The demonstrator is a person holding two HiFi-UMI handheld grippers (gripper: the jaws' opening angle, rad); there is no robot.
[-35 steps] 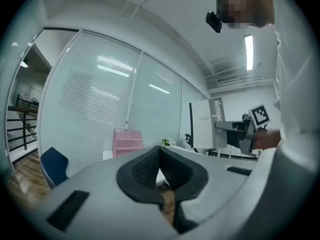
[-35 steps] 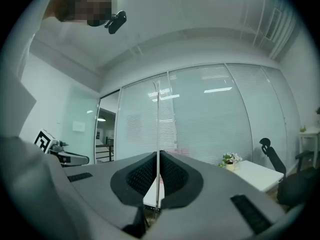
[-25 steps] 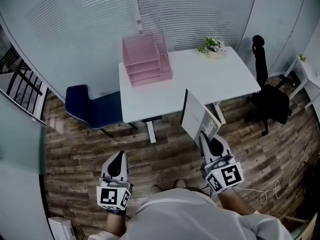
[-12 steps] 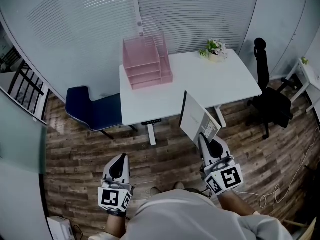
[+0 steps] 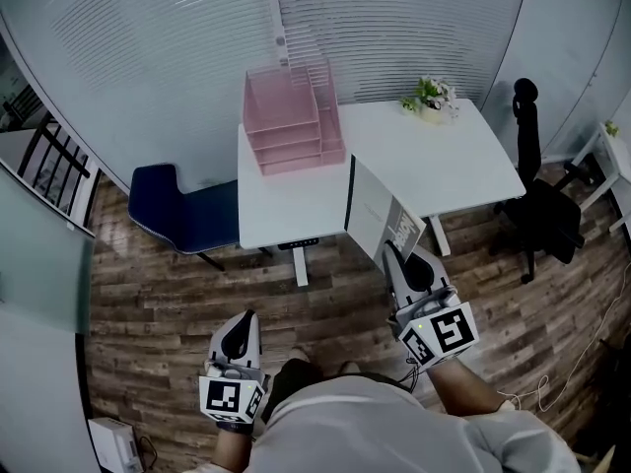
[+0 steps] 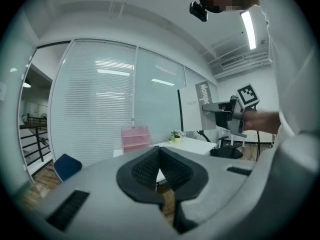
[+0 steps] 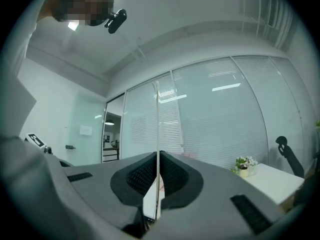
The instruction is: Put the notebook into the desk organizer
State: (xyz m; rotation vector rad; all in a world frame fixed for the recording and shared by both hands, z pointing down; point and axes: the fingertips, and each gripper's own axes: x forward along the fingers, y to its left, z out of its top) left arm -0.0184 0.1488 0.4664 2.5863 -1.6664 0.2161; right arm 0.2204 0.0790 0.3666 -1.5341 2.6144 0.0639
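Your right gripper (image 5: 394, 254) is clamped on the upright notebook (image 5: 373, 208) before the worktop's (image 5: 434, 161) front edge. Your left gripper (image 5: 244, 321) is closed, empty. The desk organizer (image 5: 293, 116) sits at the back-left corner.

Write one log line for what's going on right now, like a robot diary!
right gripper: shut on notebook, upright | left gripper: shut, empty | desk organizer: pink, on white desk, notebook not in it yet
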